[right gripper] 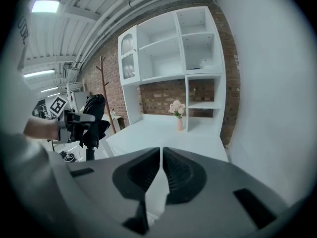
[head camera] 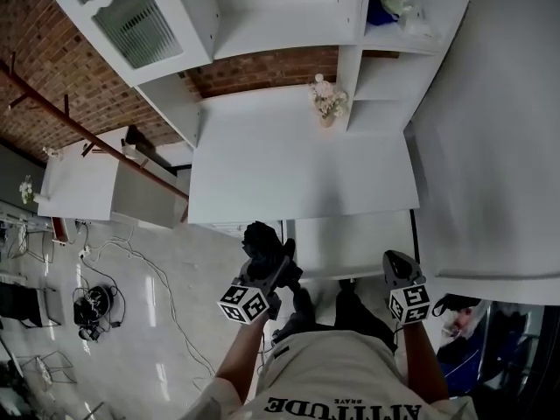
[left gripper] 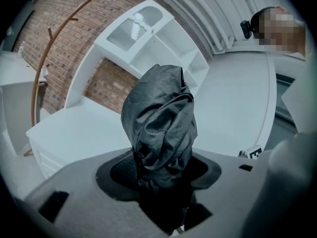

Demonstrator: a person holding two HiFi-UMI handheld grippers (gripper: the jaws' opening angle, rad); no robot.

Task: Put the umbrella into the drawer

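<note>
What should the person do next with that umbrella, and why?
Probably reach the right gripper, shut and empty, toward the front of the white cabinet to find a drawer, since the left gripper is clamped on the folded umbrella.

A red brick wall backs a white shelf unit above a broad white tabletop, where a small vase of flowers stands (pale blooms). Cables trail across the glossy light floor; a ceiling light glows overhead.
</note>
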